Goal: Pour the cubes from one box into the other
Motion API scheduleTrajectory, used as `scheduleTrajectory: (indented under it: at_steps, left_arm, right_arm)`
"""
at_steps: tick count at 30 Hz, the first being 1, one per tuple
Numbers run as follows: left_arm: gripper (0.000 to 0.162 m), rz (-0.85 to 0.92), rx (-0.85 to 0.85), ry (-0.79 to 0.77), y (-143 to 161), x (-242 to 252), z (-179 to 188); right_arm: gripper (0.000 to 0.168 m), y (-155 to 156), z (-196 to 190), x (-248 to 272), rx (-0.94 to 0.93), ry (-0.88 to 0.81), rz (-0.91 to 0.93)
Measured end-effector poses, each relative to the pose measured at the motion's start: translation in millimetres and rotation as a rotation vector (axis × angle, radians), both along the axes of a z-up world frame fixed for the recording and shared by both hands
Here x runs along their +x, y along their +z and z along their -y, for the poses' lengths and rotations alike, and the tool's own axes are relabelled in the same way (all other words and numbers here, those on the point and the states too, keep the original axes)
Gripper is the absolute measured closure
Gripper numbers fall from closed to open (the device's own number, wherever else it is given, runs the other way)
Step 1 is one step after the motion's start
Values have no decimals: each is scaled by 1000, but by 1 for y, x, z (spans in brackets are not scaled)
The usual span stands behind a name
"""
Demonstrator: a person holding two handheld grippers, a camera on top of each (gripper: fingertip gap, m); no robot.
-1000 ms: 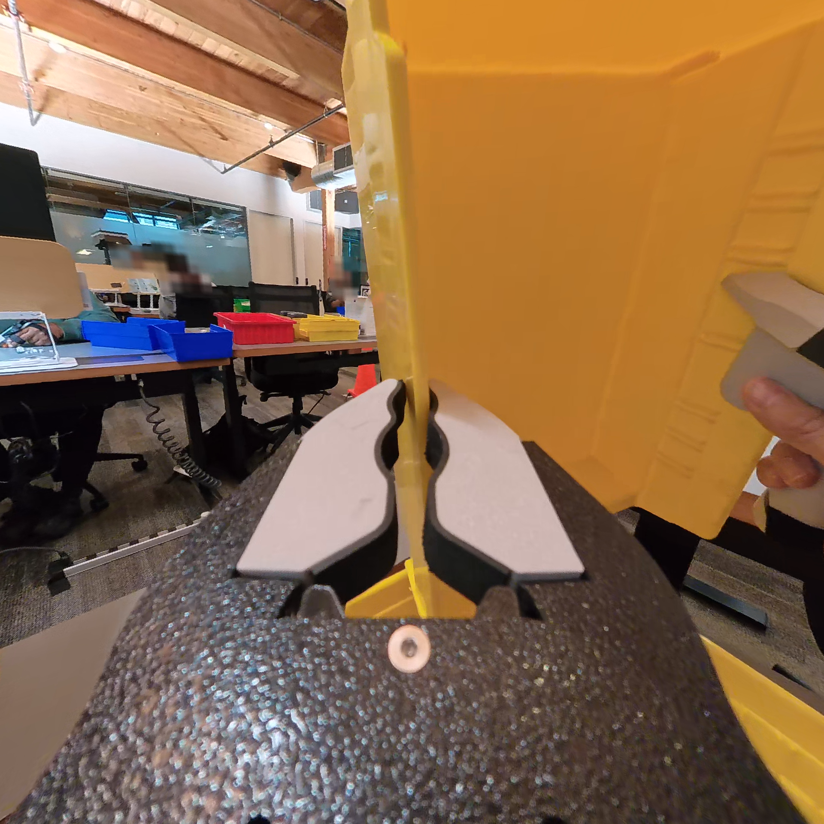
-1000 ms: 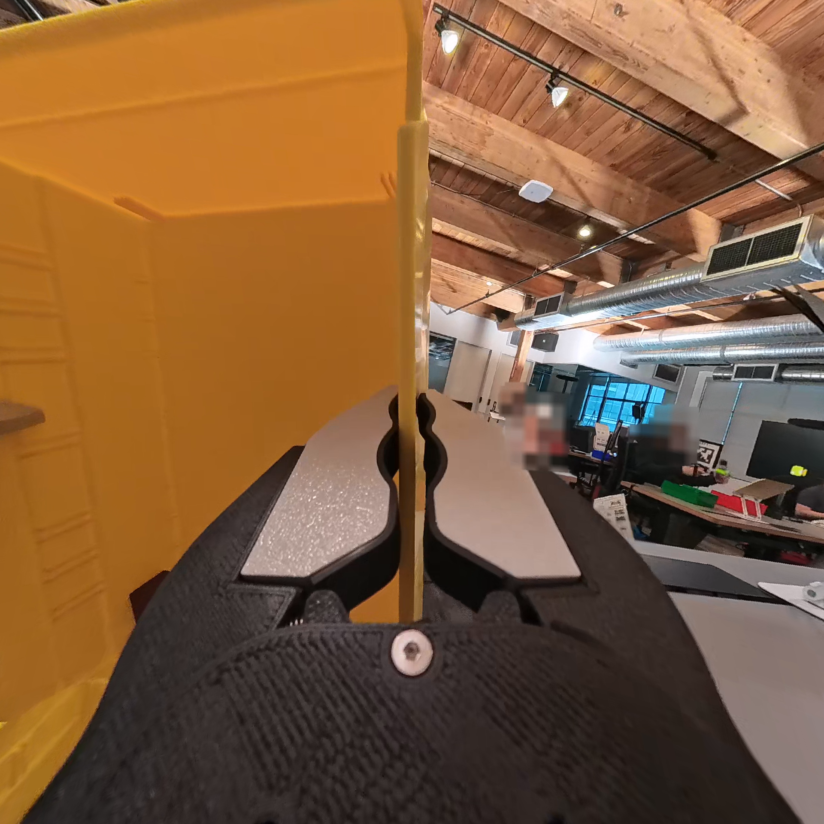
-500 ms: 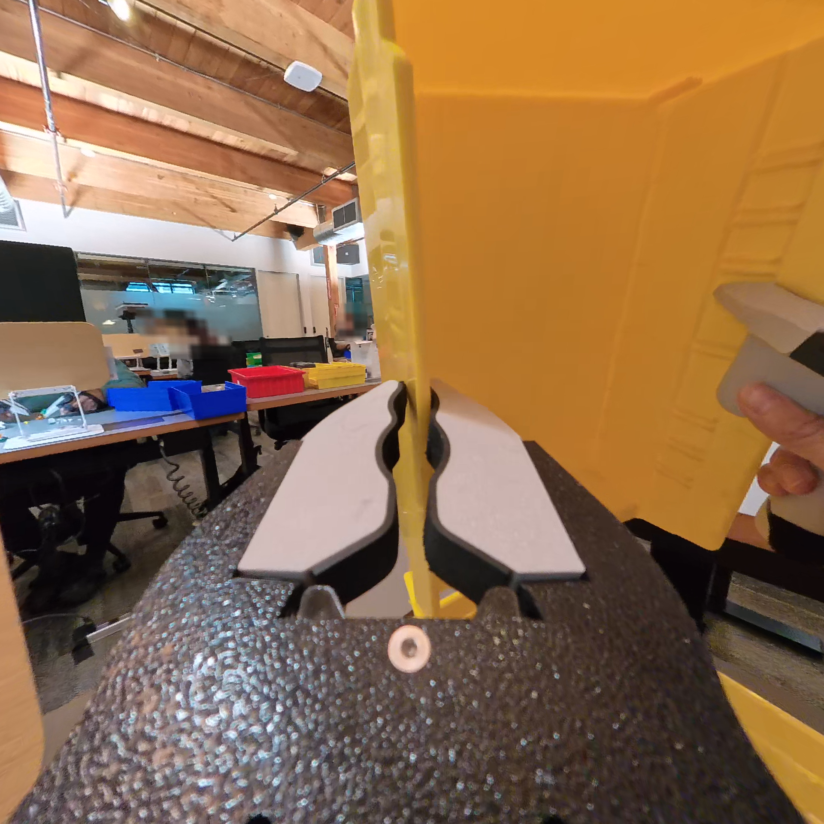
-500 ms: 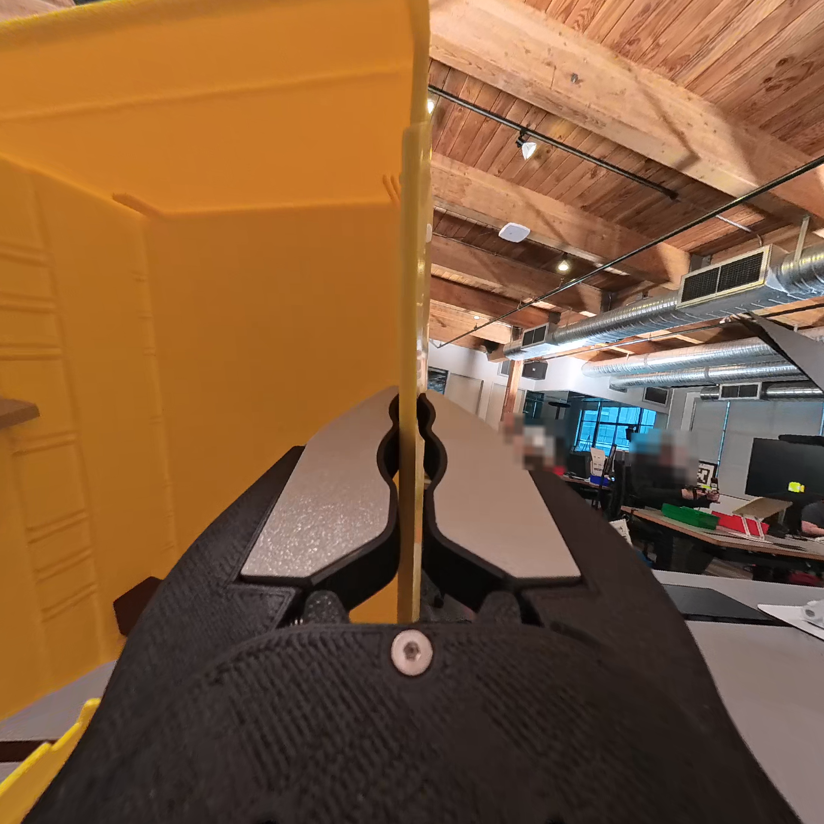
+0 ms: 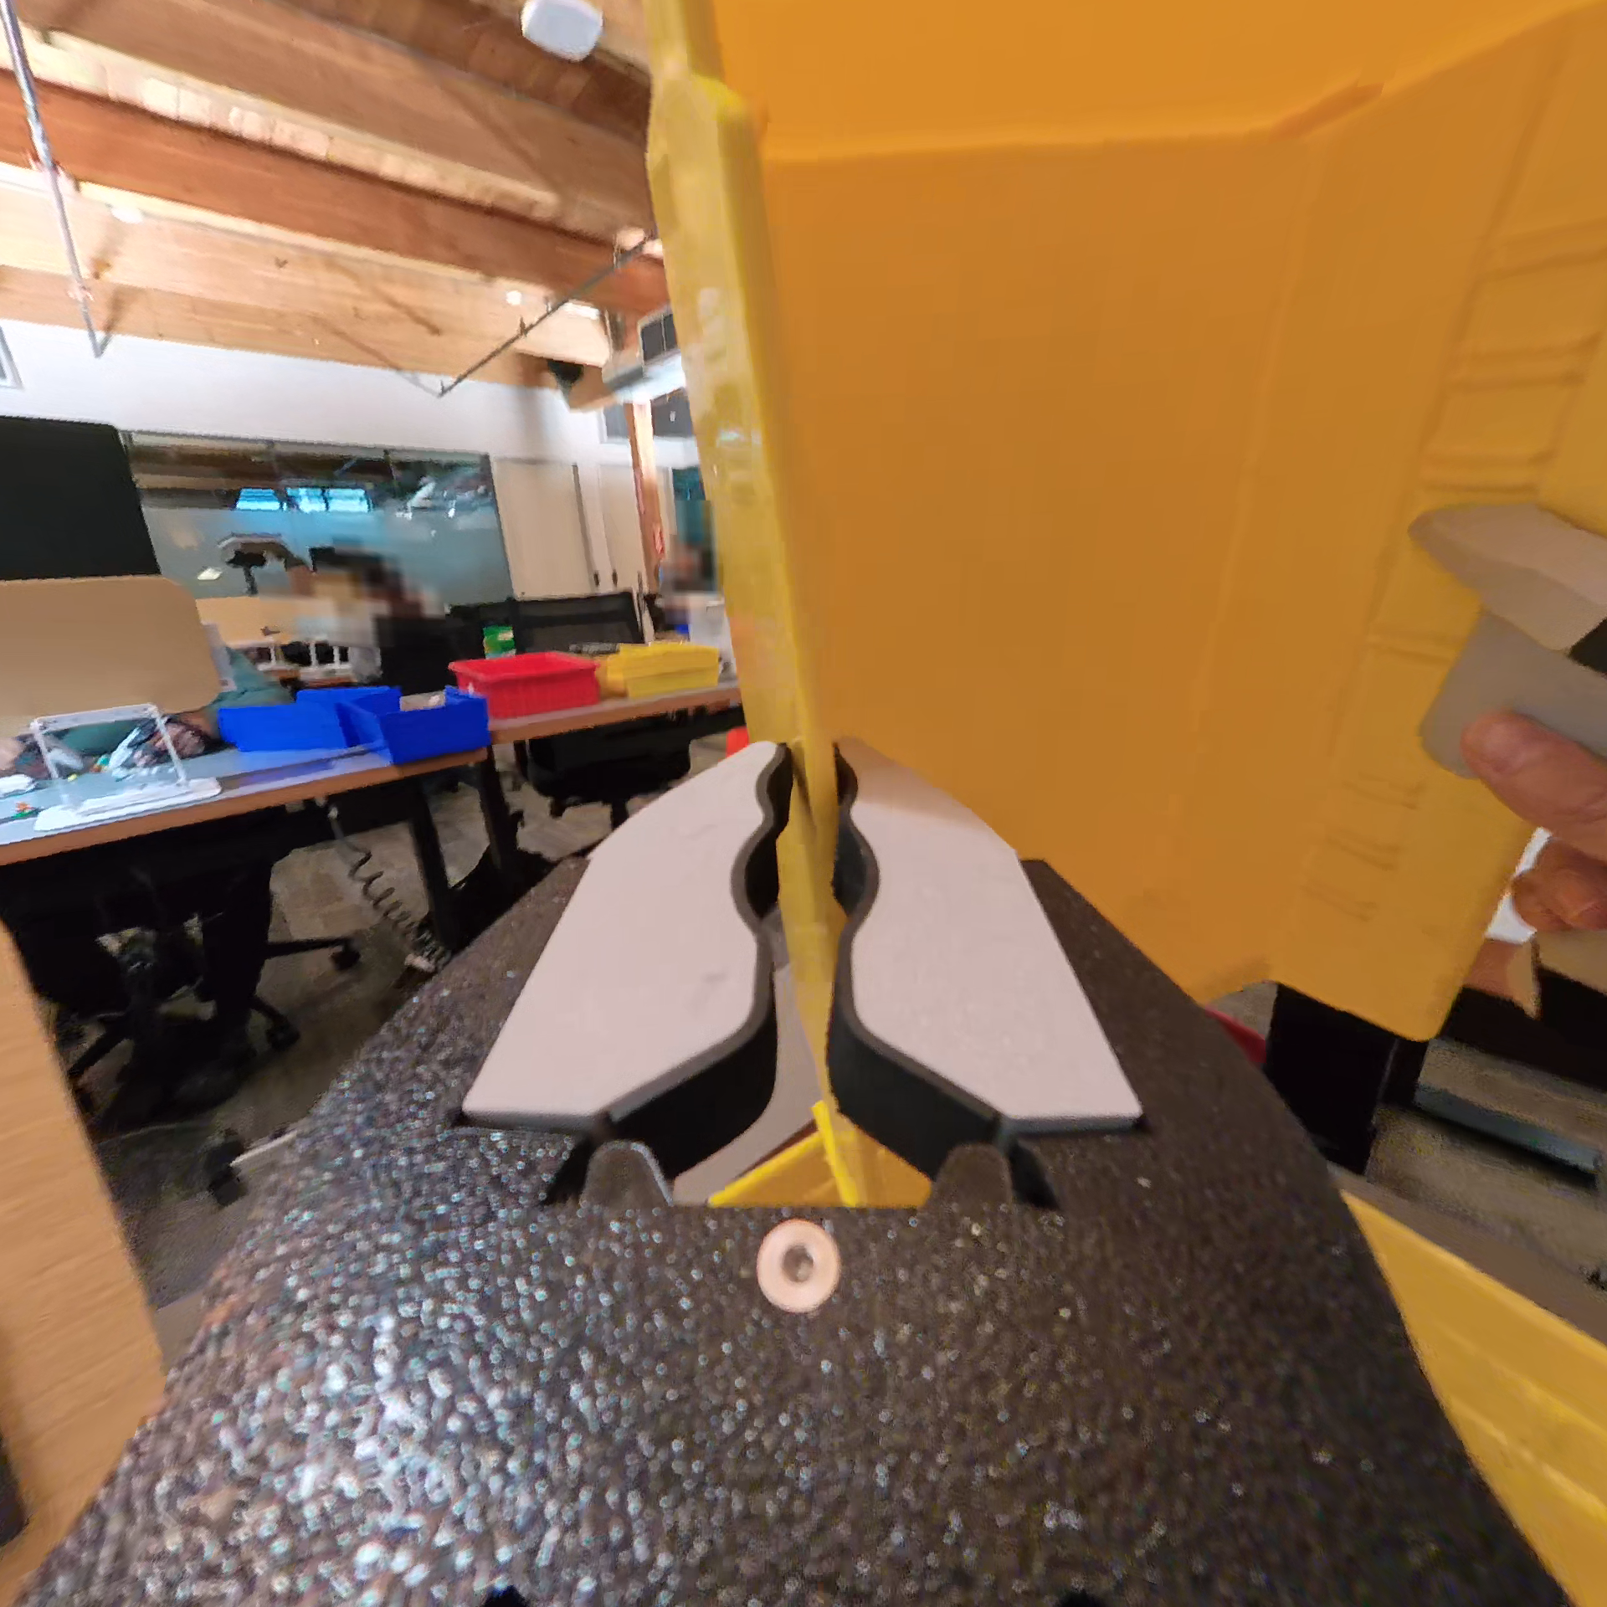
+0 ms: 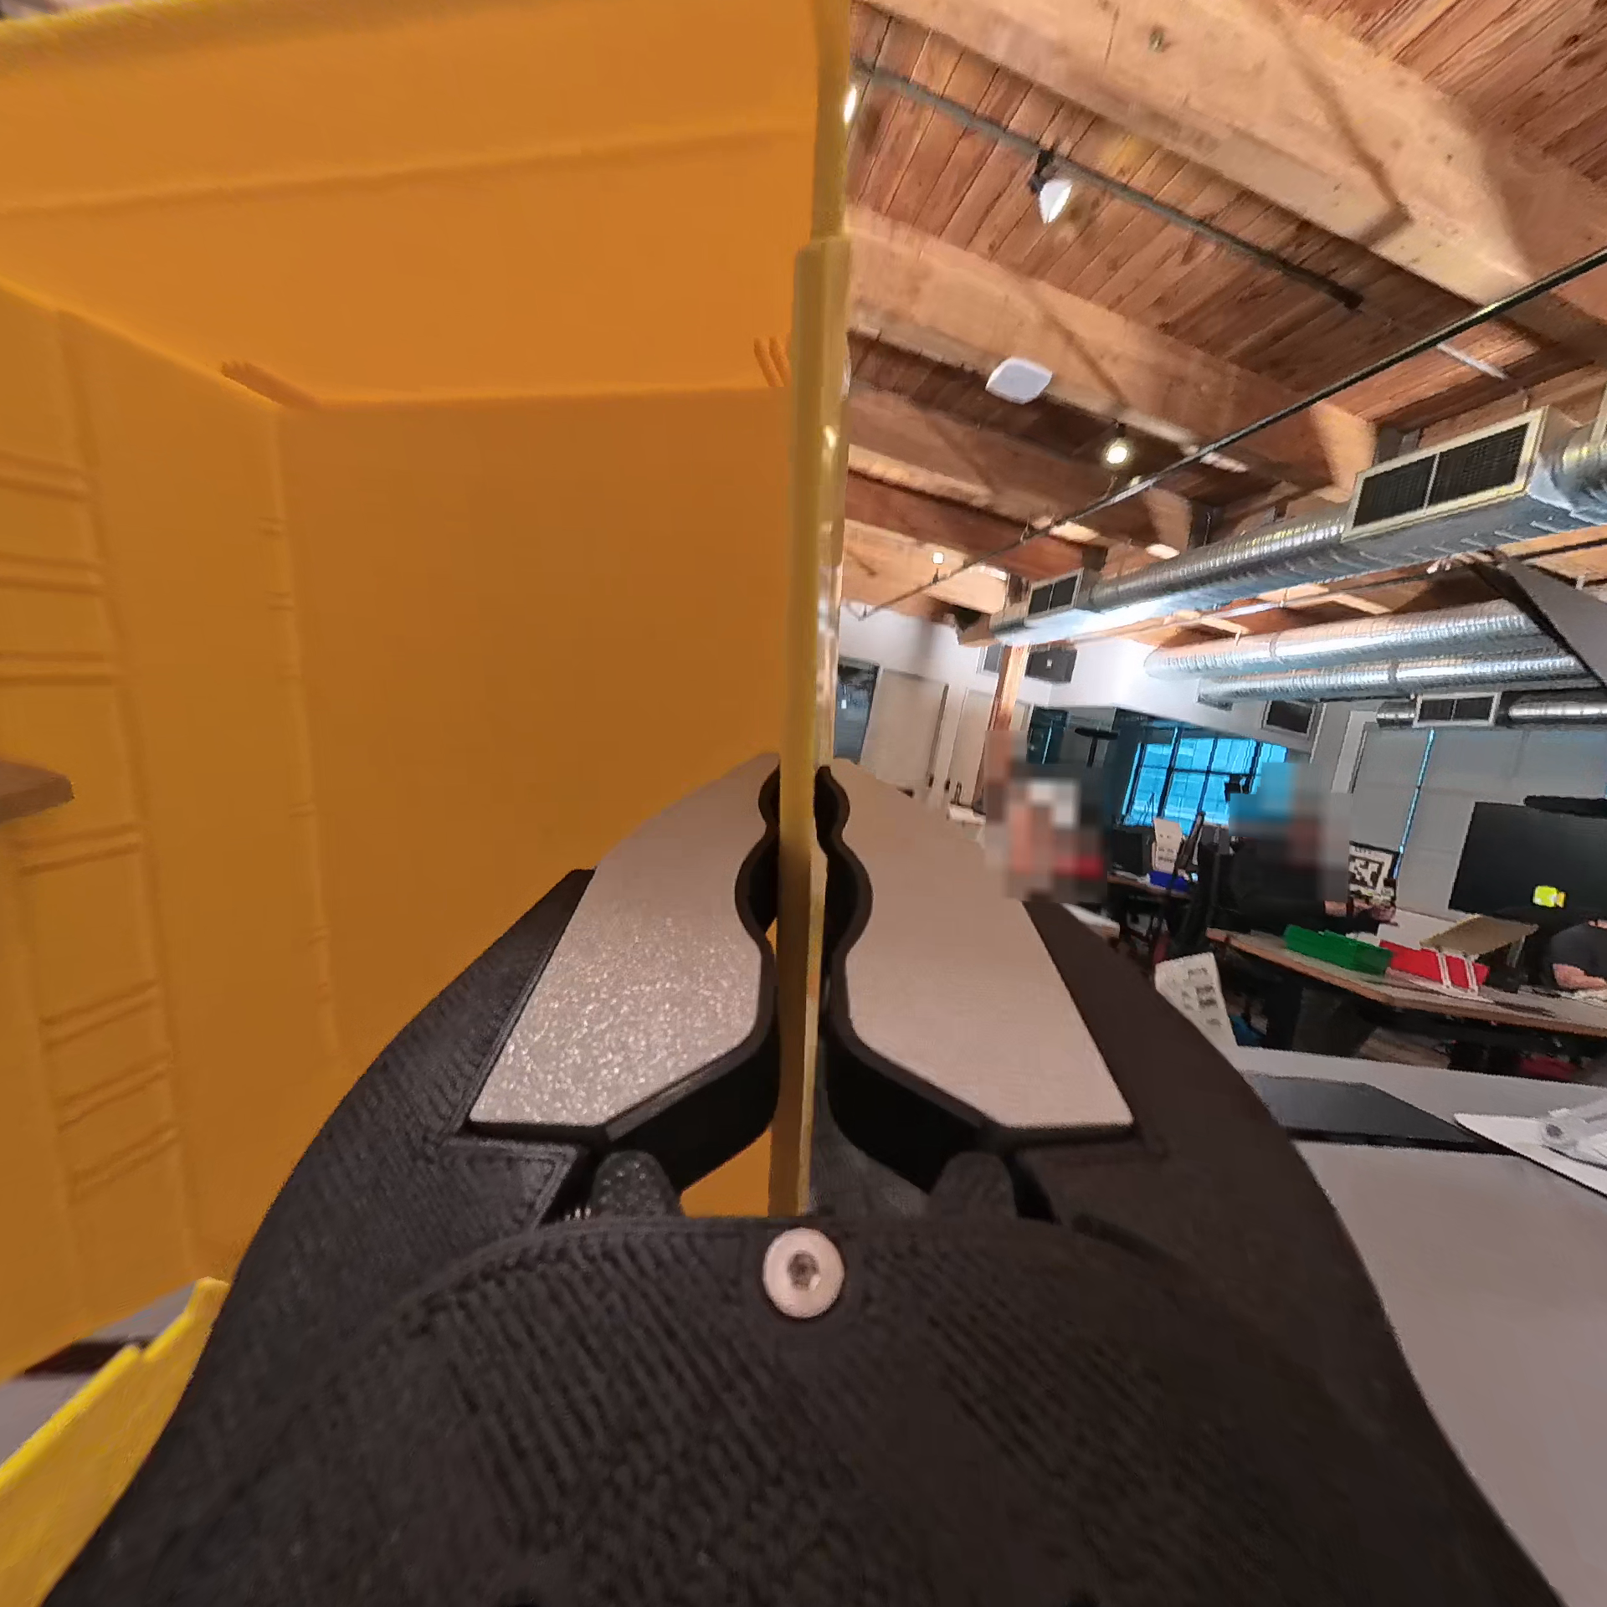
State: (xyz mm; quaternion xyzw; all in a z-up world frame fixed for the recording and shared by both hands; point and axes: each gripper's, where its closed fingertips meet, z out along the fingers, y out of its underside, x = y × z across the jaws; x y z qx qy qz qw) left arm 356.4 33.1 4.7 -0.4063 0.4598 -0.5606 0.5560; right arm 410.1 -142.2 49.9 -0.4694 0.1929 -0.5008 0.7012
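Bright, even daylight on my feeds, ceiling spotlight (image 6: 1054, 198) glaring at 1 o'clock, ceiling beams (image 6: 1130, 156) bowed by fisheye, motion smear at 8 o'clock, distant desks (image 5: 261, 783) soft.

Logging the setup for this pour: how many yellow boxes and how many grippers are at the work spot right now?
Yellow boxes: 2, the lifted box and the lower box
Grippers: 2, the left gripper and the right gripper, each shut on a wall of the lifted box
Total: 4
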Motion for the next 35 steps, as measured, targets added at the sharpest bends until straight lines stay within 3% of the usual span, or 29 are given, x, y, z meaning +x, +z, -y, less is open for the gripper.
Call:
scheduleTrajectory:
  at_steps: [8, 15, 24, 31, 35]
  left_arm:
    - [156, -256, 98, 63, -12, -27, -20]
    - [158, -461, 84, 192, -24, -102, -88]
    - [158, -686, 51, 483, -61, -283, -238]
    - [158, -916, -144, 695, -109, -426, -362]
    - [157, -999, -207, 731, -122, -473, -408]
  right_arm:
    - [163, -24, -23, -16, -208, -37, -287]
    - [160, -62, -97, -80, -343, 76, -554]
    - [157, -126, -282, -220, -429, 477, -748]
    - [153, -172, -429, -343, -663, 767, -863]
    - [159, -194, -490, -374, -657, 860, -985]
